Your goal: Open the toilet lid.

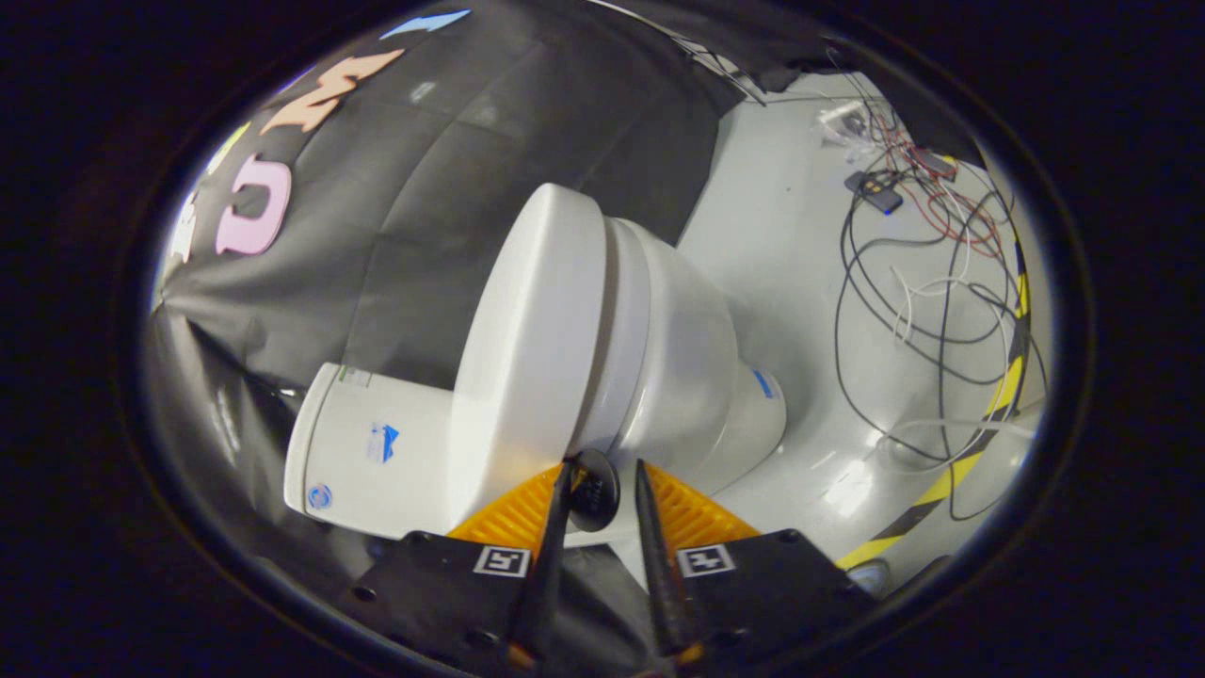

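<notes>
- Claw (602,476): fingers set a narrow gap apart, gripping nothing; a small dark round part sits between the tips, just under the lid's front edge.
- Toilet lid (527,348): white, down on the seat, directly ahead of the fingers.
- Toilet bowl (687,377): white, beneath the lid.
- Cistern (367,452): white, behind the lid, against the cloth wall.
- Floor (791,245): pale grey; loose cables (941,311) and striped tape (998,395) beyond the bowl.

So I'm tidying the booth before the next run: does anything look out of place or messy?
Yes: loose cables sprawl in tangled loops over the floor beside the toilet, by the striped tape. The lid looks intact and closed; the claw, slightly open, sits at its edge.
</notes>
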A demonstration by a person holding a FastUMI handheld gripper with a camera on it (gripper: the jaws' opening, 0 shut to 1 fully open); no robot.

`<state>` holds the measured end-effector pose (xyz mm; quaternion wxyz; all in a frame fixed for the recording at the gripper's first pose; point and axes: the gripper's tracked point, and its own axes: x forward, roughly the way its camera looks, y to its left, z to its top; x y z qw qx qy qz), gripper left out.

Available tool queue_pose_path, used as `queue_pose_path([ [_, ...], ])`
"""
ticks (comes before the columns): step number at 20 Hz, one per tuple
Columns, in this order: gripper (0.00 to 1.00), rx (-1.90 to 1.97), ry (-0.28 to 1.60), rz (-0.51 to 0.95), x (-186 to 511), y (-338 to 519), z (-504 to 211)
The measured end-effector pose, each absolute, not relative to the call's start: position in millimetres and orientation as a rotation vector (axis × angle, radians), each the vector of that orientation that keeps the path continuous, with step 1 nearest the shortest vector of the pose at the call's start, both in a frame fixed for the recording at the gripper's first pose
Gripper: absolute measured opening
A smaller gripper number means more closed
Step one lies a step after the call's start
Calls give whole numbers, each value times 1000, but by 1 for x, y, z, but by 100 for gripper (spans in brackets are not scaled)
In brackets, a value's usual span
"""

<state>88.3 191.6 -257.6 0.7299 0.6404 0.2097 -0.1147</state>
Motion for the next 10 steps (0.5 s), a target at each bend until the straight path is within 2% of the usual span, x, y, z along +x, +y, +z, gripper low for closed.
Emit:
queue_pose_path([
  [1, 25, 1437, 464, -261, 89, 190, -259],
  [6, 22, 1481, 461, -238, 105, 197, -263],
  [8, 2, 1483, 451, -221, 93, 188, -253],
  [10, 2, 1478, 458, -232, 88, 185, -250],
])
